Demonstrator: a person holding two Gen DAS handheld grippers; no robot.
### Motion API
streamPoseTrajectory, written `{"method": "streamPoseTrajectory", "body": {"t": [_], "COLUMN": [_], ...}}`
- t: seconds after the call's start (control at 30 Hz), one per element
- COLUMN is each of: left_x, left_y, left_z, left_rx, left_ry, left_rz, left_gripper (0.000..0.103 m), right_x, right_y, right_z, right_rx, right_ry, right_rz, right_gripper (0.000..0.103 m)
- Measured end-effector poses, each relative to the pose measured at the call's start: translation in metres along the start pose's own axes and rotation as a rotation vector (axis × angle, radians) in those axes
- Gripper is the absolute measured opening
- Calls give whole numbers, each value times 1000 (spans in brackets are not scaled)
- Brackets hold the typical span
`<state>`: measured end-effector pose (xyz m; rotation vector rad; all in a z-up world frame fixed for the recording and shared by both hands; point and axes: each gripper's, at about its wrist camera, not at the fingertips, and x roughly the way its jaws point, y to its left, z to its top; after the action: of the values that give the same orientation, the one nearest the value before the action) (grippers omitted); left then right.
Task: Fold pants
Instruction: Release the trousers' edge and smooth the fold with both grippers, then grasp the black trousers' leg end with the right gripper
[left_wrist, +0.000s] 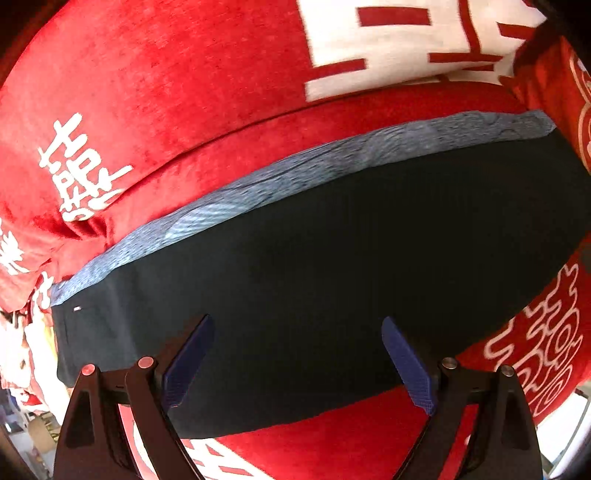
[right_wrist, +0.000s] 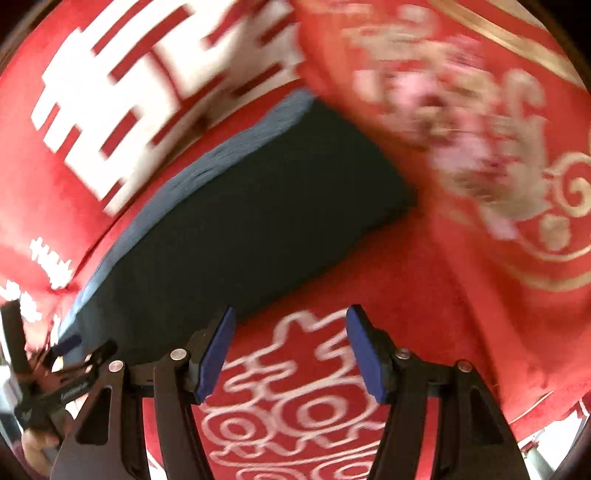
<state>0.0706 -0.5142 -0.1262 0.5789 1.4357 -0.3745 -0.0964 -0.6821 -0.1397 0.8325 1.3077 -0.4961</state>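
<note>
My left gripper (left_wrist: 297, 360) hangs wide open and empty over the folded dark pants (left_wrist: 332, 258). My right gripper (right_wrist: 291, 354), partly open, holds nothing above the red blanket (right_wrist: 424, 277); pants lie beyond, toward its far edge.

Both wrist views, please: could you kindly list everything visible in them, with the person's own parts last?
Dark navy folded pants: one, grey-blue band along the far edge, lying flat on the blanket.
Red plush blanket with white characters: one, spread under the pants.
Red embroidered fabric with gold scrollwork: one, at the right of the right wrist view, blurred.
Left gripper: one, black with blue pads, open above the pants.
Right gripper: one, black with blue pads, open over the blanket beside the pants.
Hand: one, bottom left of the right wrist view.
</note>
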Motion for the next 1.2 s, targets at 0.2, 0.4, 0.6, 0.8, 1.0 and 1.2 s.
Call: {"method": "streamPoseTrajectory", "body": {"t": [0.2,0.4,0.6,0.8,1.0,1.2], "left_x": [1,-11,8,16,-5,12], "left_y": [-15,-10,-16,-10,-15,-50], "left_z": [6,9,8,5,16,23], "left_rx": [7,-39,-24,-89,-168,-105], "left_ry": [4,-54,-22,-16,-96,-106], "left_rz": [13,5,-14,-55,-116,-135], "left_gripper": [93,93,93,93,93,93], "right_x": [4,-18,-2,-15,-2,18], "right_y": [-30,-10,-34,-44,-60,-62], "right_z": [20,34,34,8,-8,-16], "right_rx": [120,-31,25,61,260,319], "right_ry": [-59,-130,-42,-10,-67,-125], "right_rz": [55,26,-6,167,357,431], "right_gripper": [48,7,30,32,32,32]}}
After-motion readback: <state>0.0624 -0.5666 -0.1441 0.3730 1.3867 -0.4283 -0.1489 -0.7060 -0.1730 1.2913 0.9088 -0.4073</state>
